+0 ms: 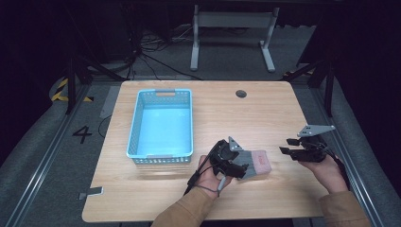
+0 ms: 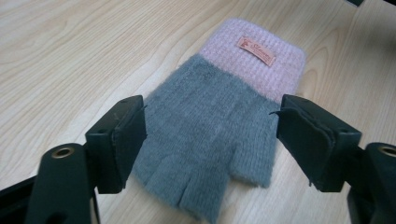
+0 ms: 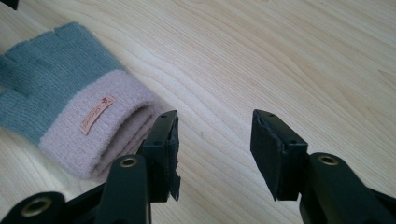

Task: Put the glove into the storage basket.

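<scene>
Grey-and-pink glove (image 2: 219, 121) lay flat on the table (image 1: 283, 109), released.
Left gripper (image 2: 210, 144) straddled it with fingers spread; right gripper (image 3: 215, 149), fingers apart, sat beside the cuff, probably freeing it for the blue basket (image 1: 136, 124).

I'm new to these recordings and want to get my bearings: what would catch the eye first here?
First the grey fingerless glove with its pink cuff, lying flat on the wooden table near the person's edge. The left gripper hangs right over it with jaws open on either side, while the right gripper sits open just off the cuff end. Then the empty light-blue basket on the table's left half.
</scene>
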`<state>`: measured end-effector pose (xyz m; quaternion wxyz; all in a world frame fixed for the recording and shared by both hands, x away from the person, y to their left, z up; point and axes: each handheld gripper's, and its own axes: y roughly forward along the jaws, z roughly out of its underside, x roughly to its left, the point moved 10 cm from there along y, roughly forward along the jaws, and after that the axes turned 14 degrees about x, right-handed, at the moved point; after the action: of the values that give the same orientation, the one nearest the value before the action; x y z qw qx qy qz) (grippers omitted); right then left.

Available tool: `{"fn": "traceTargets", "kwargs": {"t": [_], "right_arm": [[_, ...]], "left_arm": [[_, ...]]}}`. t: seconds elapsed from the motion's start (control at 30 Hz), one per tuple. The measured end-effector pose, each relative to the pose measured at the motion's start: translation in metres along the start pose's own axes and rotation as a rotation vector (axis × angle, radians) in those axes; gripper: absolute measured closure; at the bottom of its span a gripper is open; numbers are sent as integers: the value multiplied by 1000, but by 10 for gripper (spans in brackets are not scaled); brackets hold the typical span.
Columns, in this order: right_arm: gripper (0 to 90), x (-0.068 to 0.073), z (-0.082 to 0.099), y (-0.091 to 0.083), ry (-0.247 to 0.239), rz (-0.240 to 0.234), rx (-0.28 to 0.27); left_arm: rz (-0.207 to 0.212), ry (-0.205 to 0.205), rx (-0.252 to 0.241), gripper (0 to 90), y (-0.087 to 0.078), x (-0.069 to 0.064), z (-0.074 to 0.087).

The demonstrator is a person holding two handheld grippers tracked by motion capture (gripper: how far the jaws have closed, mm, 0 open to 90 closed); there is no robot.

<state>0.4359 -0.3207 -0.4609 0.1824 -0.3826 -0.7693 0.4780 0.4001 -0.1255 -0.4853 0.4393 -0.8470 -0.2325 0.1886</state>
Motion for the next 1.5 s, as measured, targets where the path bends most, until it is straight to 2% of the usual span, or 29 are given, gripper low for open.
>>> {"fn": "traceTargets", "kwargs": {"t": [0.1, 0.13, 0.23, 0.4, 0.5, 0.57, 0.83, 0.97, 1.27, 1.5], "right_arm": [[525, 0, 0, -1, 0, -3, -4], [525, 0, 0, -1, 1, -2, -6], [523, 0, 0, -1, 3, -4, -8], [517, 0, -1, -1, 2, -12, -11], [515, 0, -1, -1, 2, -13, -11], [512, 1, -1, 0, 2, -15, -9], [504, 1, -1, 1, 4, -20, -7], [500, 1, -1, 2, 6, -20, -7], [508, 2, -1, 1, 9, -23, -5], [515, 2, -1, 1, 13, -22, -10]], "left_arm": [[21, -5, 4, 208, 7, 0, -1], [10, -11, 3, 208, 10, 2, -2], [15, -11, 13, 208, 15, 3, -2], [47, -10, 23, 191, 27, 2, -2], [39, -11, 32, 186, 32, 3, -2], [16, -7, 57, 186, 39, 3, -2], [3, 4, 69, 176, 50, 0, -4], [-12, 37, 88, 146, 53, -1, -1], [-69, 26, 115, 142, 56, -4, -1], [-83, 21, 134, 175, 56, -5, -1]]}}
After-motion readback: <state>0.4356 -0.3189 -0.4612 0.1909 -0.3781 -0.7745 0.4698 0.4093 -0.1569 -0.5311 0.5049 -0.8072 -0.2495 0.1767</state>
